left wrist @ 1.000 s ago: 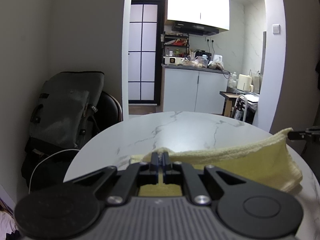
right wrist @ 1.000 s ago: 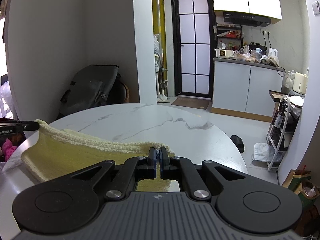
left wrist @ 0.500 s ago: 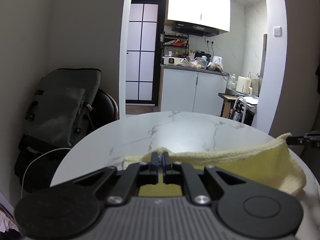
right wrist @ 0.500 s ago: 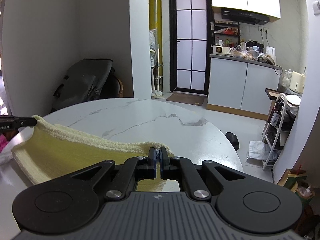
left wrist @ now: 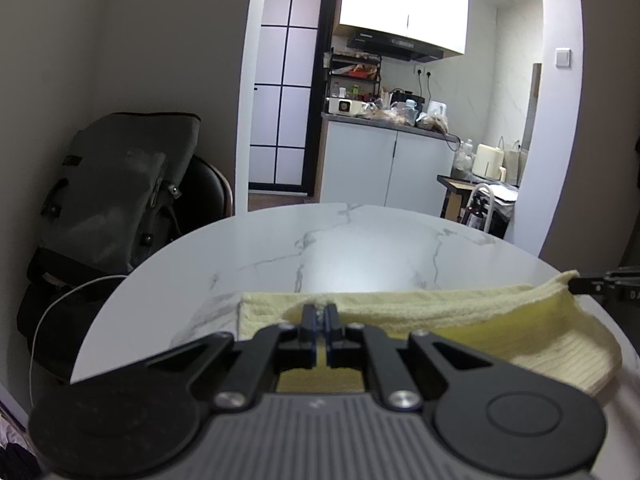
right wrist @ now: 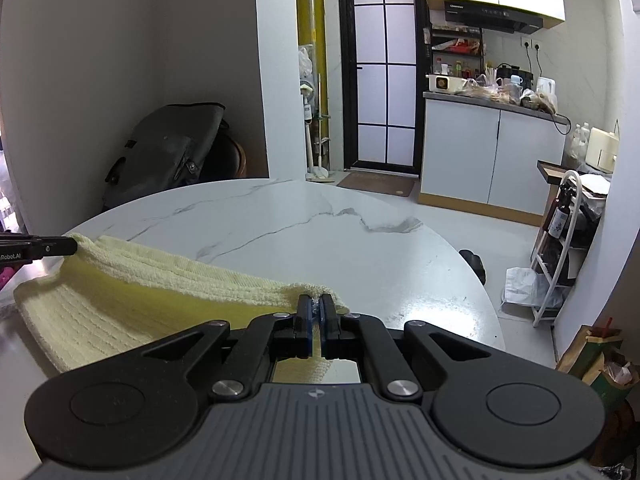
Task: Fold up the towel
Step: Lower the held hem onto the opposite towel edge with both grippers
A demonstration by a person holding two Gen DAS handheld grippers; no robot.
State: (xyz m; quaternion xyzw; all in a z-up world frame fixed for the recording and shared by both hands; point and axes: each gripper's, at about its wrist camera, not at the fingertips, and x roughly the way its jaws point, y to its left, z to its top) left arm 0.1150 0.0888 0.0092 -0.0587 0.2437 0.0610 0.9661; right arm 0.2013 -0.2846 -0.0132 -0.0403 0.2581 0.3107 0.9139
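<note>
Over the marble table (left wrist: pixel 360 248), each gripper (left wrist: pixel 320 312) (right wrist: pixel 316 307) still pinches a towel (right wrist: pixel 132 300) corner, carried farther forward.

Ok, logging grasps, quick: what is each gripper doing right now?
Left gripper: closed on a towel corner.
Right gripper: closed on the other corner.

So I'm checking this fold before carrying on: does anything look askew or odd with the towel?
Nothing stands out. The yellow towel is pinched at two corners by the left gripper and right gripper, sagging between them onto the marble table. No spills or damage show.
</note>
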